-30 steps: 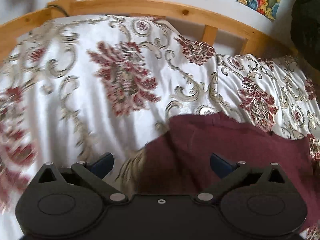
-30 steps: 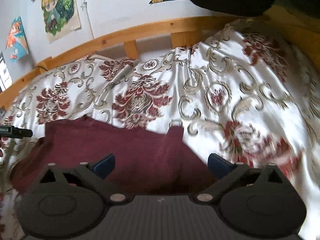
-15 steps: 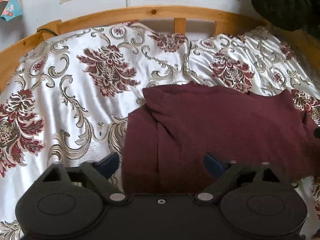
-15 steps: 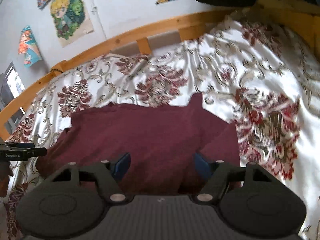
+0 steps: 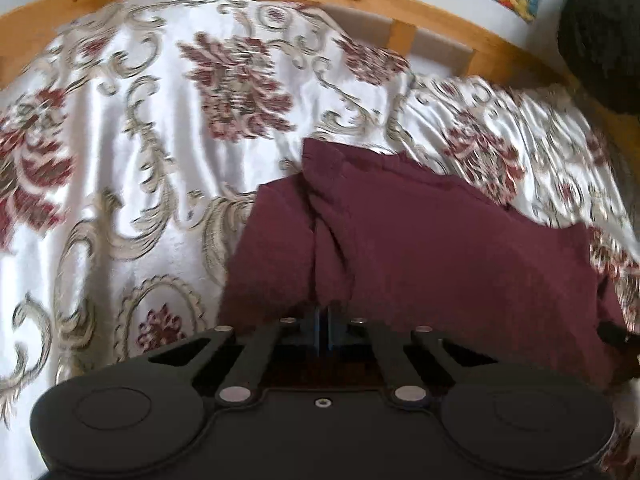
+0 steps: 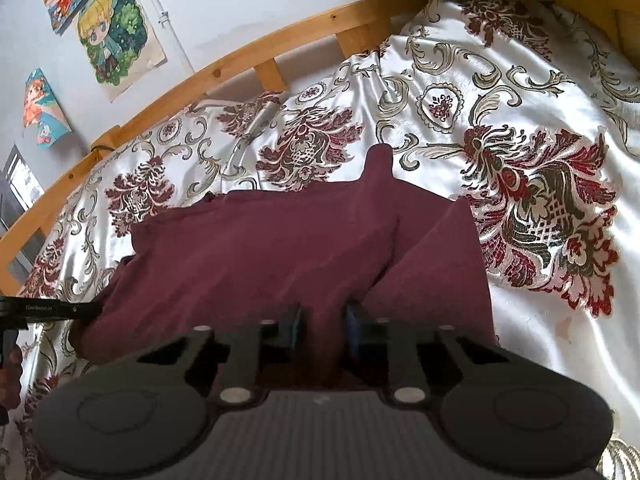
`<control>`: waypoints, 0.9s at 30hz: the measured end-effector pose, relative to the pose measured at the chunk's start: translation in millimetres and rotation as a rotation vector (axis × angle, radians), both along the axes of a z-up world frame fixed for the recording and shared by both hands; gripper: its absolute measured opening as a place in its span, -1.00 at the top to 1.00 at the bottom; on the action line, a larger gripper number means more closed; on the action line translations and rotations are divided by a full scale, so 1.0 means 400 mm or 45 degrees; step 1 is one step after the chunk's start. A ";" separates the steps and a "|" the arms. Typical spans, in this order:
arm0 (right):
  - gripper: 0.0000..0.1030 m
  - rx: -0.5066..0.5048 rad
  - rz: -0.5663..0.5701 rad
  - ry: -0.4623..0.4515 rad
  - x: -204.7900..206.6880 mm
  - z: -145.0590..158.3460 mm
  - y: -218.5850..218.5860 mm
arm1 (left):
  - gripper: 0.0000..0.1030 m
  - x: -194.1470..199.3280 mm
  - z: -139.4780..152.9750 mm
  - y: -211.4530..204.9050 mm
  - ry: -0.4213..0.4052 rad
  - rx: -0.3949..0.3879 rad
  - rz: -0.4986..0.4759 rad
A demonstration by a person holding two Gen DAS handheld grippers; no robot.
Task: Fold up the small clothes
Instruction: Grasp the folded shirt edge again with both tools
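Left wrist view: the left gripper (image 5: 323,330) has just been clenched on the near edge of a maroon garment (image 5: 420,248) spread on a floral bedspread (image 5: 120,168), a wooden bed rail (image 5: 360,0) seen beyond. Right wrist view: the right gripper (image 6: 323,330), its fingers (image 6: 294,326) just drawn in, is seen pinching a fold of the garment's near right part.

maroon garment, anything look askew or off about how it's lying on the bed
Nothing is damaged or spilled. The maroon garment lies a bit rumpled on the floral bedspread, with a narrow tab poking up along its far edge. The left gripper and right gripper have just been closing, and each pinches a bunched-up fold at its near edge.
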State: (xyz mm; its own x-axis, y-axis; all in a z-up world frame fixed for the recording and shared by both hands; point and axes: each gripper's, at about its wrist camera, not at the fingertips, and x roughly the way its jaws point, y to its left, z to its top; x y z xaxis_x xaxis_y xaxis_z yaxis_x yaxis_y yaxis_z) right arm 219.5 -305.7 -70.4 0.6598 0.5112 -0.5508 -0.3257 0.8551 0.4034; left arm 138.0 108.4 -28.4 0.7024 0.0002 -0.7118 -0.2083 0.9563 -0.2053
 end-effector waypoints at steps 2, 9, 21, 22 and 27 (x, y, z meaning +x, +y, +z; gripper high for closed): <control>0.82 0.030 -0.017 0.005 0.003 0.002 -0.011 | 0.96 -0.022 -0.004 0.013 -0.024 -0.042 0.045; 0.93 0.038 -0.082 0.043 -0.030 0.020 -0.034 | 0.96 -0.070 -0.019 0.046 -0.074 -0.126 0.190; 0.93 0.110 -0.106 0.176 -0.013 -0.042 -0.043 | 0.95 -0.069 -0.032 0.045 -0.047 -0.091 0.134; 0.93 0.112 -0.106 0.178 -0.011 -0.042 -0.042 | 0.95 -0.068 -0.032 0.044 -0.046 -0.089 0.132; 0.92 0.158 -0.116 0.199 -0.008 -0.046 -0.055 | 0.95 -0.082 -0.018 0.057 -0.103 -0.137 0.159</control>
State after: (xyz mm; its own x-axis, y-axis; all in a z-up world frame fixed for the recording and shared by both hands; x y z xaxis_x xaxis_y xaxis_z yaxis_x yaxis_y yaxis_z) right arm 216.1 -327.6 -88.8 0.6179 0.5235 -0.5866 -0.1746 0.8188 0.5469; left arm 105.3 131.3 -35.5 0.7567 0.0179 -0.6535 -0.3029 0.8955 -0.3261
